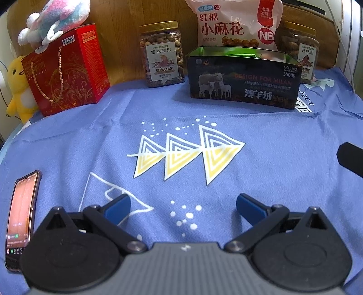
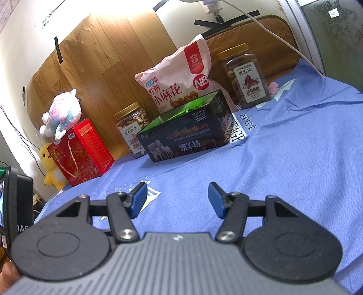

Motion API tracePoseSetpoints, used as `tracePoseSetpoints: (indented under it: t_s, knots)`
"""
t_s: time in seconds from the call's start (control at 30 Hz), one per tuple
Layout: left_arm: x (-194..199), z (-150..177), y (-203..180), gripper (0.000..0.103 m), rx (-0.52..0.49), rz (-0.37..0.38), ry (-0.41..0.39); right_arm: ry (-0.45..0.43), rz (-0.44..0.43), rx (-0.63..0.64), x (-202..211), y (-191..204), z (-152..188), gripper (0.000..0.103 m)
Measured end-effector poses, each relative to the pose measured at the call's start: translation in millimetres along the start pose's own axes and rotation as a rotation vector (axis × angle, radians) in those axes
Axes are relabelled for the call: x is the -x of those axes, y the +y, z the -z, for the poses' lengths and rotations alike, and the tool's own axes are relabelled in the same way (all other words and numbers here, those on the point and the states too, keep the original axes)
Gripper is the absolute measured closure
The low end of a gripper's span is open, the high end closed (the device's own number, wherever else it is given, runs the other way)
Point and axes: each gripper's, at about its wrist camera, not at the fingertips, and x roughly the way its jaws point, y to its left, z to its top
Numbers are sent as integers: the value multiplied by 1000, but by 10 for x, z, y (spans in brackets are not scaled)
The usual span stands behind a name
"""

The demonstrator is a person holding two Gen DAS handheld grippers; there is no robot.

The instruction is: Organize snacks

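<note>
A dark open box [image 1: 245,79] printed with sheep stands at the back of the blue cloth [image 1: 181,177]; green packets show inside it. It also shows in the right wrist view [image 2: 188,138]. Behind it leans a pink snack bag [image 1: 236,22] [image 2: 181,79]. A nut jar [image 1: 162,54] [image 2: 132,129] stands left of the box, a second jar [image 1: 299,50] [image 2: 247,74] right of it. A red gift box [image 1: 68,70] [image 2: 81,154] stands at the far left. My left gripper [image 1: 183,205] is open and empty over the cloth. My right gripper [image 2: 178,197] is open and empty, well short of the box.
A phone [image 1: 21,217] lies on the cloth at the left edge. A pink plush toy [image 1: 52,20] sits on the red box and a yellow duck toy [image 1: 17,88] stands beside it. A wooden board [image 2: 102,68] backs the table. A white cable [image 2: 272,29] hangs at right.
</note>
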Motion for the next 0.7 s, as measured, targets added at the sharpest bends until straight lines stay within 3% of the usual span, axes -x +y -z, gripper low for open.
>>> tracePoseSetpoints:
  t_s: [0.7]
  knots:
    - [22,3,-2,0,-8,-11,-18,0,1,0,3,-4,14,41]
